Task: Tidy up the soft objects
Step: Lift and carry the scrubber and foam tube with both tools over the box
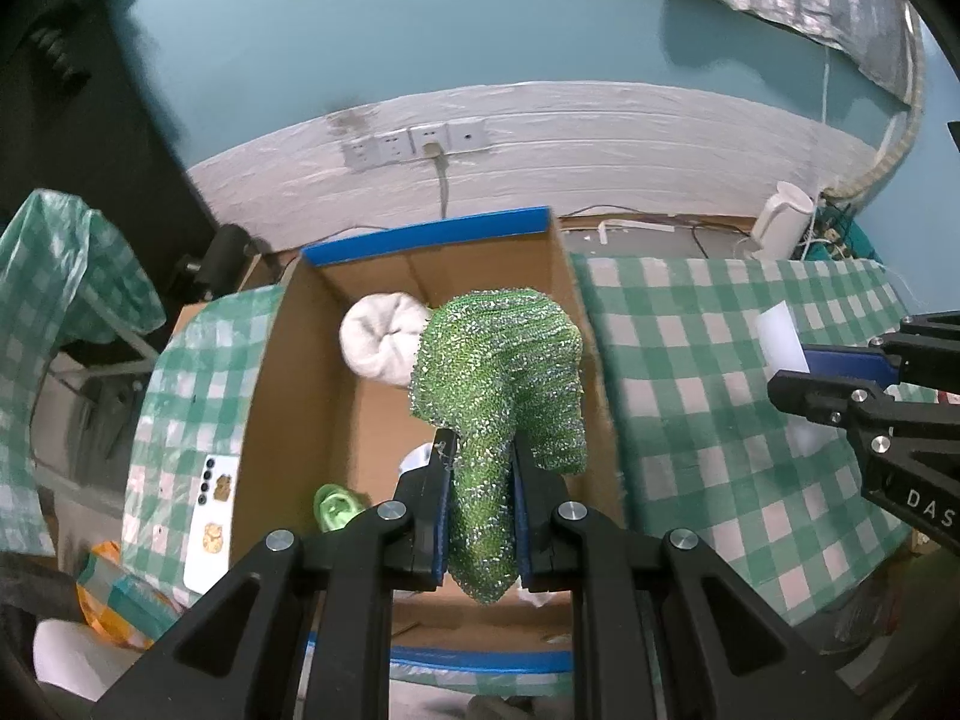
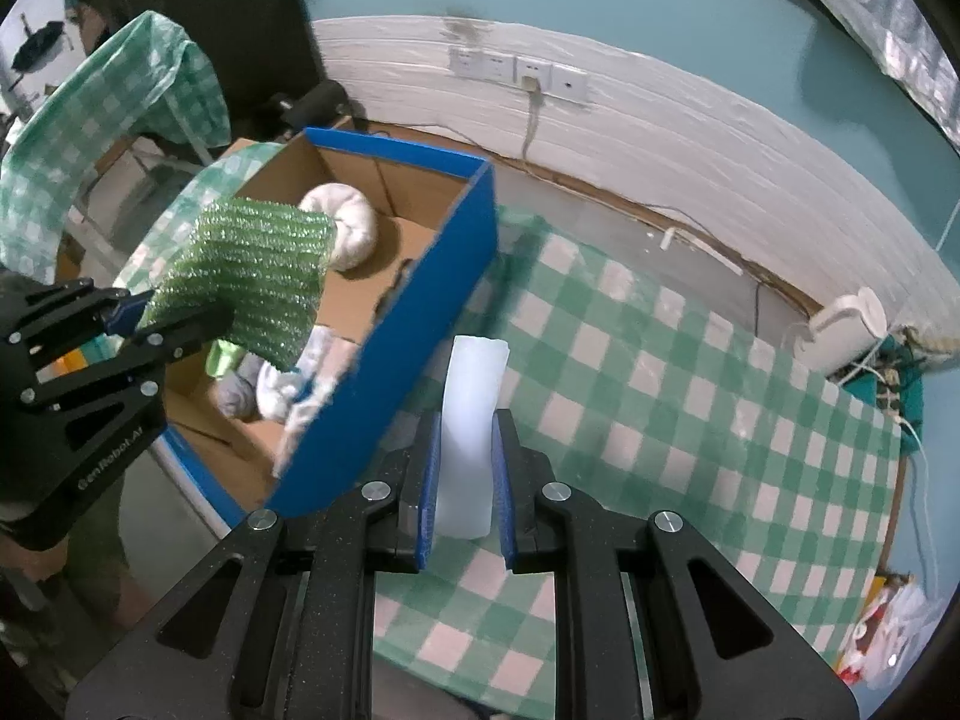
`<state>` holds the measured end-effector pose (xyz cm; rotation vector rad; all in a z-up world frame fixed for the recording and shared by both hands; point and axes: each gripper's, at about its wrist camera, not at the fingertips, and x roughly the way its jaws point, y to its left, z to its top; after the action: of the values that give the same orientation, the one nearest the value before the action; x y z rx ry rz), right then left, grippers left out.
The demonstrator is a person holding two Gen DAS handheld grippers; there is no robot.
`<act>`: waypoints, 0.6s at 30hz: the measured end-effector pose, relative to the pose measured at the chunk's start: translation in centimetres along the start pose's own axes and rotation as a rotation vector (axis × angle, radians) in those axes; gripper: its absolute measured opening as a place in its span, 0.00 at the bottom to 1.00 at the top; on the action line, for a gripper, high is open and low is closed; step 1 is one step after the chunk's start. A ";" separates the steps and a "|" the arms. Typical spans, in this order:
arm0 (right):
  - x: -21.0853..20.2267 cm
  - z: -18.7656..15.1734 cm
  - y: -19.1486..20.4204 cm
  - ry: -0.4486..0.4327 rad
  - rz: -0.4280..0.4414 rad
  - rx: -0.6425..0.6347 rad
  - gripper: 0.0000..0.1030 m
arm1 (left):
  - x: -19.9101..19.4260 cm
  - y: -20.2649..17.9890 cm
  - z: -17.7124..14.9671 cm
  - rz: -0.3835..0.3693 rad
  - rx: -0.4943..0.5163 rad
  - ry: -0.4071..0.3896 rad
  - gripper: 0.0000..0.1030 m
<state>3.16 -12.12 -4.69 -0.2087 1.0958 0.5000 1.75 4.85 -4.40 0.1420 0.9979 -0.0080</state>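
The green scrubbing cloth (image 1: 498, 396) is clamped between the closed jaws of the left gripper (image 1: 480, 480) and is held in the air above the open cardboard box (image 1: 300, 360), its free end drooping over the box's right-hand wall; it has not yet been released. The white foam block (image 2: 471, 420) is gripped in the same way by the closed jaws of the right gripper (image 2: 465, 468) and is held above the checked tablecloth (image 2: 690, 420), just outside the blue outer wall of the box (image 2: 420, 324), so that it has not yet been carried over the opening. Inside the box, several soft items are already stowed: a rolled white sock (image 1: 384, 342) lies toward the far end, and a small green item (image 1: 333, 507) together with a bundle of grey and white cloth (image 2: 270, 384) lies toward the near end. The task is therefore judged to be well advanced but unfinished: two items remain in the grippers and are still to be set down in the box. No further loose soft items are seen on the part of the tablecloth that is in view to the right of the box. A white phone (image 1: 210, 516) lies on the tablecloth at the left side of the box and is not judged to be part of the task.
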 end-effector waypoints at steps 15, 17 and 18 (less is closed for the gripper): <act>1.8 2.8 5.2 0.010 0.053 -0.070 0.15 | 0.2 5.7 -1.8 0.033 -0.104 0.023 0.16; 2.1 3.2 6.0 0.011 0.062 -0.079 0.15 | 0.3 6.3 -2.0 0.039 -0.114 0.028 0.16; 2.2 3.3 6.3 0.012 0.066 -0.083 0.15 | 0.4 6.7 -2.1 0.041 -0.122 0.030 0.16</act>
<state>3.54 -4.72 -4.64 -0.2487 1.0970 0.6041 0.65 11.75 -5.13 0.0508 1.0227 0.0924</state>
